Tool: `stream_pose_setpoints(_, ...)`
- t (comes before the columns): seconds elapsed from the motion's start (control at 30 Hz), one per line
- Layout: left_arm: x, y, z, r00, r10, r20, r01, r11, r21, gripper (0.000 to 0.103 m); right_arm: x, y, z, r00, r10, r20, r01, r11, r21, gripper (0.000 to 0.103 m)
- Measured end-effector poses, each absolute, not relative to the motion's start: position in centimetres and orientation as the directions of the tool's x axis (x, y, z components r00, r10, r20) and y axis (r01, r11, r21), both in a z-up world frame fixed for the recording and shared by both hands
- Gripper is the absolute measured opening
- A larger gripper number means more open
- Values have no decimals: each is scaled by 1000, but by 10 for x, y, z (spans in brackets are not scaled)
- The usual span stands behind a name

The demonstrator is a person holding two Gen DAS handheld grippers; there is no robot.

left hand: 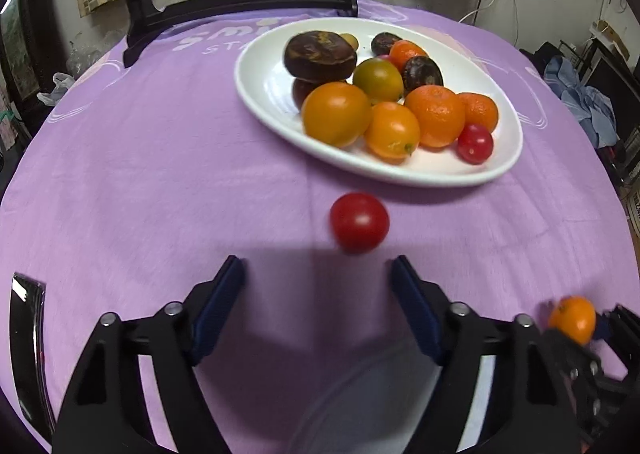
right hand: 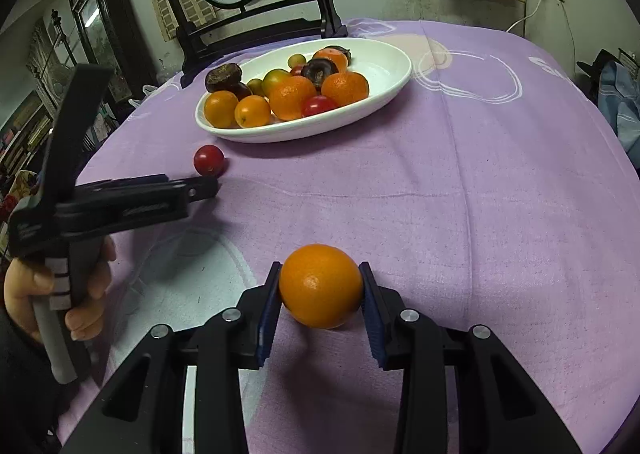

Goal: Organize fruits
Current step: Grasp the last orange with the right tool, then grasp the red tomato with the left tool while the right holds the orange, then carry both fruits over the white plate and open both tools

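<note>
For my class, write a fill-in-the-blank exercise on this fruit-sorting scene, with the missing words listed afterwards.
1. The right gripper is shut on an ___ fruit.
2. The loose tomato on the cloth is ___ in colour.
3. The plate holding fruit is ___ in colour.
4. The left gripper holds ___.

Missing words: orange; red; white; nothing

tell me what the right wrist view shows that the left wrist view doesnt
Only the right wrist view: the hand holding the left gripper, and the right gripper shut on the orange seen whole.
Only the left wrist view: the left fingers open behind the loose tomato.
Both: the white plate of fruit on the purple cloth.
</note>
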State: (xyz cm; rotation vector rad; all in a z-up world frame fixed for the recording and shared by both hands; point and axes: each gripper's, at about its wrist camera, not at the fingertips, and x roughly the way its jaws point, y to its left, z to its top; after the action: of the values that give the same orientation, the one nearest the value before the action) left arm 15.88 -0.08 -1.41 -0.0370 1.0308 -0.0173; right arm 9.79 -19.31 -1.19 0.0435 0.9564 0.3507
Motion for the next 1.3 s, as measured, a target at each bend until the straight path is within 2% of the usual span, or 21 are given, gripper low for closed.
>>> stream_pose_setpoints(0.03, 163, -4, -14, 515, -30, -857, -4, 999, -37, 73, 98, -194, -12, 526, 309, -792, -273, 944, 187, 38)
stream_pose_setpoints(0.13, 170, -9, -14, 517, -34, -855, 5, 999, -37, 60, 98, -196, -11, 526, 305, -794, -270, 945, 184, 38)
stream_pose_setpoints(0.2, 171, -12, -12, 521, -46, -852, 21, 999, -41, 39, 98, -195, -12, 524, 305, -795, -275, 944, 182, 38)
stream_pose_setpoints(0.27, 169, -15, -11, 515, -68, -854, 56, 997, -45, 29, 98, -194, -13, 525, 300, -797, -276, 945, 174, 38)
stream_pose_setpoints(0.5, 152, -4, -6, 493, -128, -861, 63, 992, -112, 28, 98, -195, -11, 539, 290, -791, -270, 949, 164, 38)
stream_pose_setpoints(0.87, 120, -1, 45, 573, -161, -804, 145, 985, -95, 28, 95, -205, 25, 604, 353, -715, -275, 934, 229, 38)
stream_pose_setpoints(1.07, 136, -10, 67, 594, -167, -787, 178, 981, -74, 28, 114, -206, 49, 633, 347, -692, -288, 935, 205, 38)
stream_pose_setpoints(1.3, 191, -21, 75, 611, -128, -781, 157, 987, -39, 28, 158, -199, 71, 667, 335, -665, -308, 937, 164, 38)
